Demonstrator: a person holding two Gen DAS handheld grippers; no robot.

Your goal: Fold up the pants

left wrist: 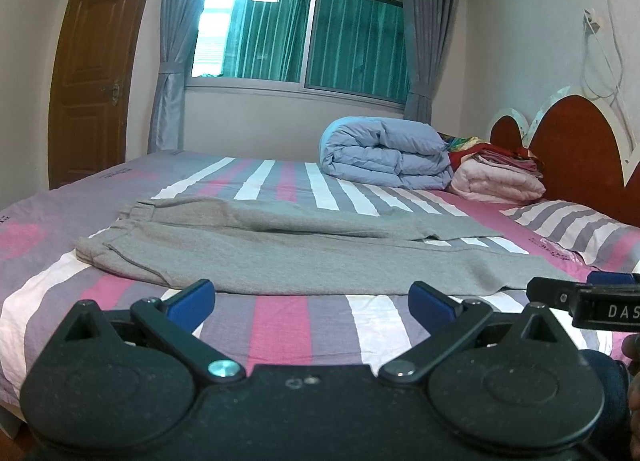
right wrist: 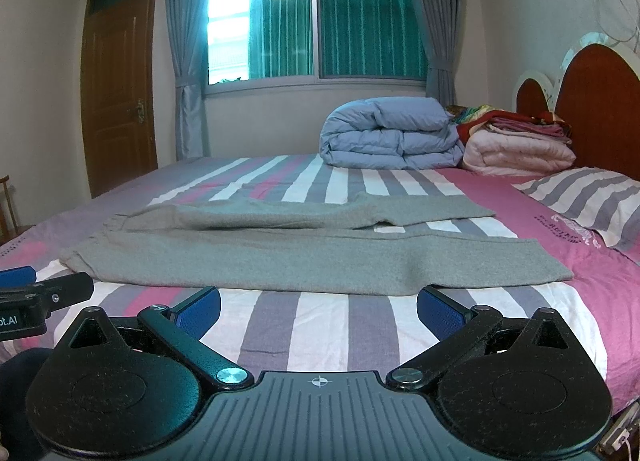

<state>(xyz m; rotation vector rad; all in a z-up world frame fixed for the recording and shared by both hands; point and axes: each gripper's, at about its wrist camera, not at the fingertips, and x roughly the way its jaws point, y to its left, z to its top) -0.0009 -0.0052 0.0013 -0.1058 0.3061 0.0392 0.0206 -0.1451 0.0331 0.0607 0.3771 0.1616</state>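
Grey pants (left wrist: 280,257) lie flat across the striped bed, waistband to the left, both legs running right. They also show in the right wrist view (right wrist: 280,257). My left gripper (left wrist: 312,299) is open and empty, just short of the near leg's edge. My right gripper (right wrist: 318,307) is open and empty, close to the near leg's front edge. The right gripper's tip shows at the right edge of the left wrist view (left wrist: 592,297); the left gripper's tip shows at the left edge of the right wrist view (right wrist: 36,293).
The bed sheet (left wrist: 280,325) has pink, grey and white stripes. A rolled blue duvet (left wrist: 384,153) and folded pink bedding (left wrist: 500,177) sit at the far side by the headboard (left wrist: 576,149). A striped pillow (right wrist: 588,201) lies at right. A wooden door (left wrist: 96,77) stands at left.
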